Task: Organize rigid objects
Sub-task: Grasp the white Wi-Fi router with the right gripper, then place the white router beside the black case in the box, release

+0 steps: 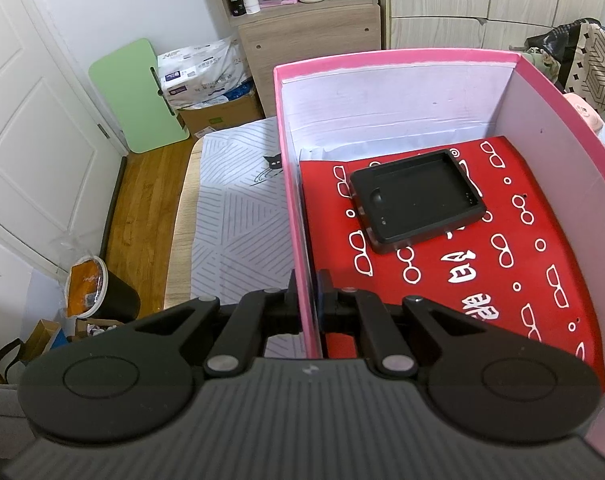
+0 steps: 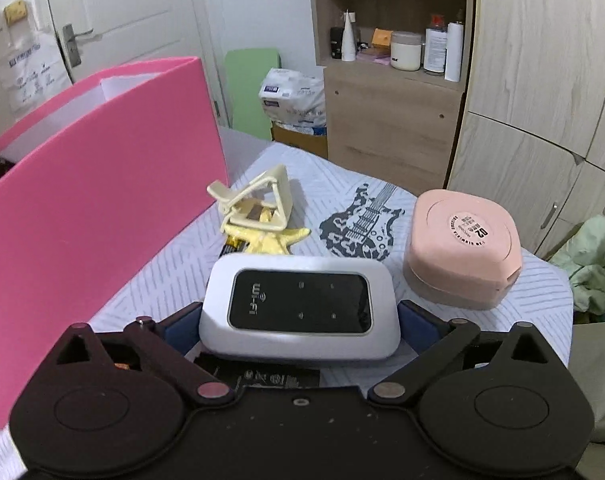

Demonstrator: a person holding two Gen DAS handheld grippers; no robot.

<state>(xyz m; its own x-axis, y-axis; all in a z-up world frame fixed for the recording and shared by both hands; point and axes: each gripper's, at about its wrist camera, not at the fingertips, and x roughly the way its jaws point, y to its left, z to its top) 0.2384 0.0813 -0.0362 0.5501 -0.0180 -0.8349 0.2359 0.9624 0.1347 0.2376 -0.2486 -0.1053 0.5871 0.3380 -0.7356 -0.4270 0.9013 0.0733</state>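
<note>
My left gripper is shut on the left wall of the pink box, one finger outside and one inside. Inside the box lies a red case with white glasses drawings, and a black rectangular tray rests on it. My right gripper is shut on a white Wi-Fi device with a black face, held just above the table. The pink box stands to its left. A cream clip stand, a yellow starfish and a pink lidded case lie ahead on the table.
The table has a grey striped cloth with a guitar print. A black flat item lies under the right gripper. A wooden shelf unit, wardrobe, green board and a dark bin stand around.
</note>
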